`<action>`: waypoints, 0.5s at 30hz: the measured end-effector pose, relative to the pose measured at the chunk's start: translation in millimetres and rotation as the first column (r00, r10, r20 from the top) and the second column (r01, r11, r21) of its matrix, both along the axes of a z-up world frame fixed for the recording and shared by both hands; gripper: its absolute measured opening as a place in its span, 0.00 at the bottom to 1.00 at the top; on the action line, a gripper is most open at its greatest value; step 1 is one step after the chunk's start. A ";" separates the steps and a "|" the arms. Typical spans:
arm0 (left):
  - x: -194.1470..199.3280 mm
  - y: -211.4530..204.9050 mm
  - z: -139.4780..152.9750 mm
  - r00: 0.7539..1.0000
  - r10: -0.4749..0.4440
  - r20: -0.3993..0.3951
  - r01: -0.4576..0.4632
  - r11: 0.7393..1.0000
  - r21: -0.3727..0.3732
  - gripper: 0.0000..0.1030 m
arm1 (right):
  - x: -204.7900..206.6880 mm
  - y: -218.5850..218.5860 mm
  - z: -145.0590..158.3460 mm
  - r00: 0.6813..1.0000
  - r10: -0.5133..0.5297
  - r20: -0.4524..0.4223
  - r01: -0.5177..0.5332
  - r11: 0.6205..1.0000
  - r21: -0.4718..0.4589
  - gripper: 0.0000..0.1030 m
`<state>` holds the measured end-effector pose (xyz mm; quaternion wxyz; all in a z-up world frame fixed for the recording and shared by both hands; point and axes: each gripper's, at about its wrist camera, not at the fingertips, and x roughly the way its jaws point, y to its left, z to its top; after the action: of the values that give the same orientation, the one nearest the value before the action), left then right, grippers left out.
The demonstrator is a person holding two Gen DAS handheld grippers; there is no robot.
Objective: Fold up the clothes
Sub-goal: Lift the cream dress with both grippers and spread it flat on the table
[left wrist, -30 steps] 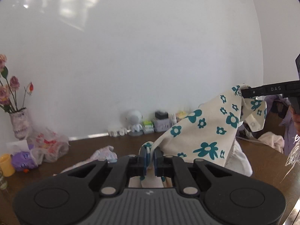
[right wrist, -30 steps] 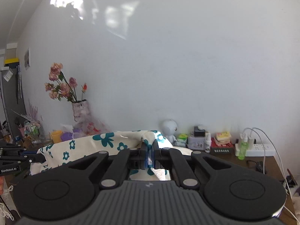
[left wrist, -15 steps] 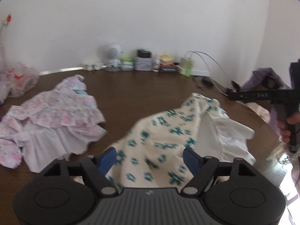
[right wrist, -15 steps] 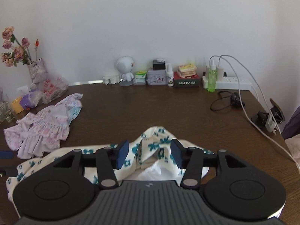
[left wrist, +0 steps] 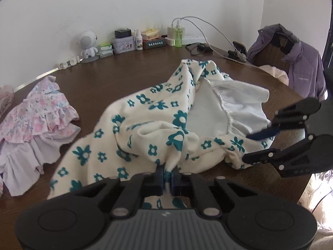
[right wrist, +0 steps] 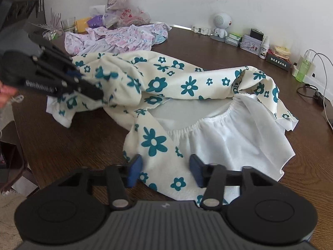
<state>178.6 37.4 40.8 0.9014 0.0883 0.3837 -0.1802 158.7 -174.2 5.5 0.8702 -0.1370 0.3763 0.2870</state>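
Note:
A cream garment with teal flowers (left wrist: 145,125) and a white lining lies rumpled on the brown table (left wrist: 124,73). My left gripper (left wrist: 166,175) is shut on a pinched fold of its near edge. In the right wrist view the same garment (right wrist: 166,83) spreads ahead, with the left gripper (right wrist: 89,87) clamped on its left end. My right gripper (right wrist: 165,173) has its jaws closing around a flowered strip of the hem; the blue pads (right wrist: 135,171) stand apart from the cloth. From the left wrist view the right gripper (left wrist: 249,146) sits at the garment's right corner.
A pink floral dress (left wrist: 37,120) lies at the table's left. Along the wall stand a small white robot figure (left wrist: 87,43), tins, bottles, a power strip with cables (left wrist: 208,31). A purple jacket (left wrist: 295,62) hangs on a chair at right. A vase (right wrist: 115,0) and a glass (right wrist: 67,25) stand far left.
A second ago both grippers held the garment up, shut. Half a second ago both stood open with it dropped on the table. Now both are lower; the left has shut on a fold, the right's jaws are narrower.

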 end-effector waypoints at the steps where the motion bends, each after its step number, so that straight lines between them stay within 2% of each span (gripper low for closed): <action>1: 0.9 6.0 9.7 1.000 0.012 0.022 -0.012 1.000 0.006 0.05 | -0.3 -0.9 -0.2 1.000 0.000 -0.008 0.000 1.000 0.007 0.06; 5: 27.7 40.9 58.5 0.983 0.139 0.121 -0.143 0.990 0.022 0.04 | -0.2 -22.8 12.4 0.998 -0.057 0.014 0.056 0.998 0.027 0.04; 7: 53.4 59.2 76.9 0.959 0.222 0.179 -0.233 0.972 0.044 0.04 | -0.9 -38.0 18.8 0.993 -0.116 0.036 0.115 0.993 0.031 0.04; 9: 83.1 72.6 85.1 0.924 0.305 0.230 -0.330 0.940 0.081 0.04 | -1.5 -49.9 23.9 0.985 -0.162 0.055 0.161 0.987 0.026 0.04; 12: 125.6 90.7 75.1 0.852 0.449 0.269 -0.498 0.853 0.156 0.25 | -2.1 -61.5 26.7 0.974 -0.220 0.059 0.219 0.975 0.029 0.04; 13: 133.3 96.7 70.1 0.830 0.487 0.273 -0.540 0.824 0.172 0.38 | -2.7 -64.3 26.8 0.970 -0.235 0.054 0.234 0.972 0.037 0.04; 14: 131.8 102.6 65.7 0.820 0.506 0.266 -0.555 0.815 0.163 0.45 | -3.6 -67.1 26.9 0.967 -0.249 0.048 0.247 0.968 0.045 0.04; 15: 130.3 108.6 61.3 0.811 0.524 0.259 -0.571 0.807 0.154 0.47 | -5.1 -70.1 27.0 0.965 -0.259 0.037 0.257 0.965 0.057 0.05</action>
<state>309.0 146.0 102.1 0.9333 0.0924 0.3159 0.1433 153.6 -244.3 32.5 0.9115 -0.0706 0.3641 0.1777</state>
